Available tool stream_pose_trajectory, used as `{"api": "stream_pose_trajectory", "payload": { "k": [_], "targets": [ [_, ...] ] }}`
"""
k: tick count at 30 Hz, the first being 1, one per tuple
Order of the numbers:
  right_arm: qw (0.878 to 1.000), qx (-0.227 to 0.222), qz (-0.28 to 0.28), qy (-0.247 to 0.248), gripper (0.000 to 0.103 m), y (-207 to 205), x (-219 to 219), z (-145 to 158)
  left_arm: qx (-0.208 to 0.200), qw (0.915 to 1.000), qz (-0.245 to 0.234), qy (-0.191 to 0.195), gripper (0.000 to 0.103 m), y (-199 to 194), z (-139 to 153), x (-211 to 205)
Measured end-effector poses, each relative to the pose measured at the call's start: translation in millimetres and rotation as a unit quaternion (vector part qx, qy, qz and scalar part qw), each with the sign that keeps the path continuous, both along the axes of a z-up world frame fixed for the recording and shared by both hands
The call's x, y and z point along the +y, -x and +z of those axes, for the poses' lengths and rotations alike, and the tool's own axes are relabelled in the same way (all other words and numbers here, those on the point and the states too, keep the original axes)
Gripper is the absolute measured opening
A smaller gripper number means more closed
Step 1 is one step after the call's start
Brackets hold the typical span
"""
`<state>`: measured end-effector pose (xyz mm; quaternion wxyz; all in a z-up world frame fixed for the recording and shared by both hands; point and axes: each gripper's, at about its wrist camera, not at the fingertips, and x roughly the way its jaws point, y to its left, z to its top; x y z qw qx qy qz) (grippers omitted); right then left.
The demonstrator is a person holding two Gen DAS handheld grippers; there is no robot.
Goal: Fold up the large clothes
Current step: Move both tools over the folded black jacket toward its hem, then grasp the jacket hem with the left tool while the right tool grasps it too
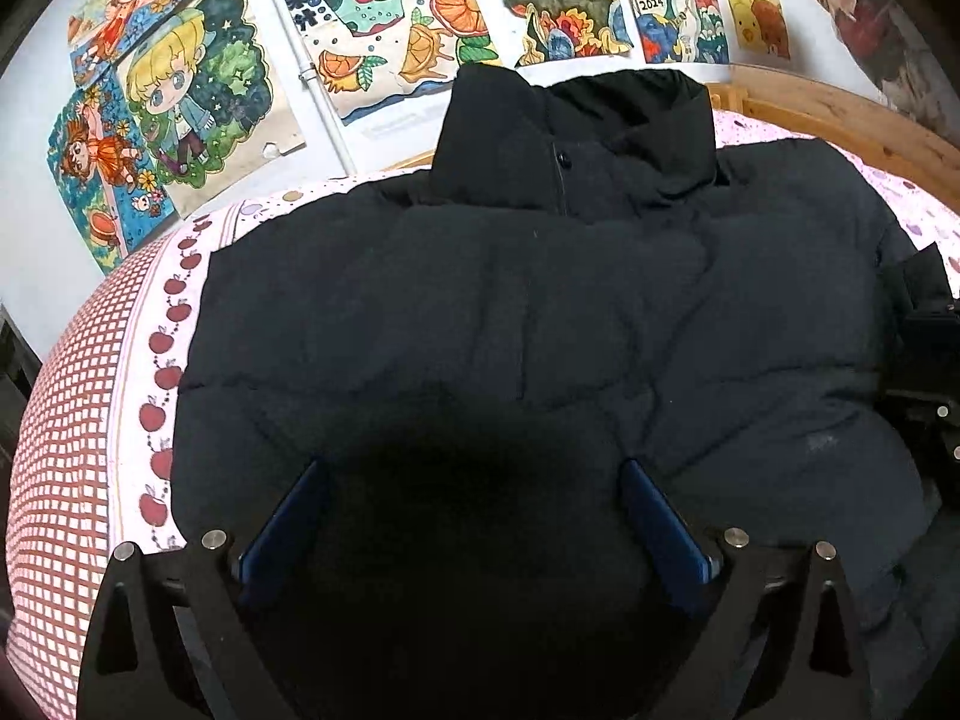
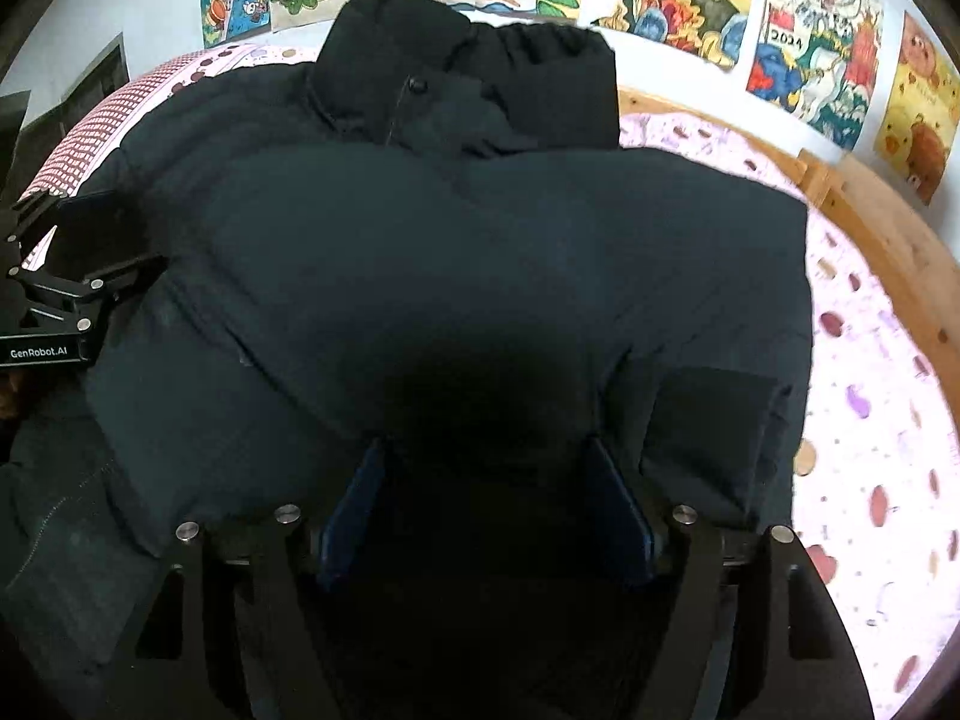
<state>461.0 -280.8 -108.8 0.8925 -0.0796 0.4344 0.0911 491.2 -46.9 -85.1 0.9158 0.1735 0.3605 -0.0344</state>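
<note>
Here a black padded jacket (image 1: 540, 312) is spread on the bed (image 1: 90, 396), collar toward the wall. Both grippers are angled down over its near part: the left gripper (image 1: 474, 480) is held wide, the right gripper (image 2: 486, 456) partly parted, nothing clamped. Colourful drawings (image 1: 198, 102) are pinned on the wall behind.

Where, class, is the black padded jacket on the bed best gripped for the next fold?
Probably the near hem of the black padded jacket, from the near side: it lies flat, collar far away, and both grippers already hang there.
</note>
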Motion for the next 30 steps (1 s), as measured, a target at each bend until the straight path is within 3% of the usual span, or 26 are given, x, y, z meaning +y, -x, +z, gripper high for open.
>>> {"api": "stream_pose_trajectory", "payload": {
  "k": [11,30],
  "targets": [
    [0.999,-0.028,-0.001,0.016,0.071,8,9,-14,-0.002,0.9999,0.001,-0.014,0.103,-3,-22,-4],
    [1.0,-0.028,0.01,-0.004,0.079,2,6,-22,-0.003,0.9998,0.007,-0.02,0.103,-3,-30,-8]
  ]
}}
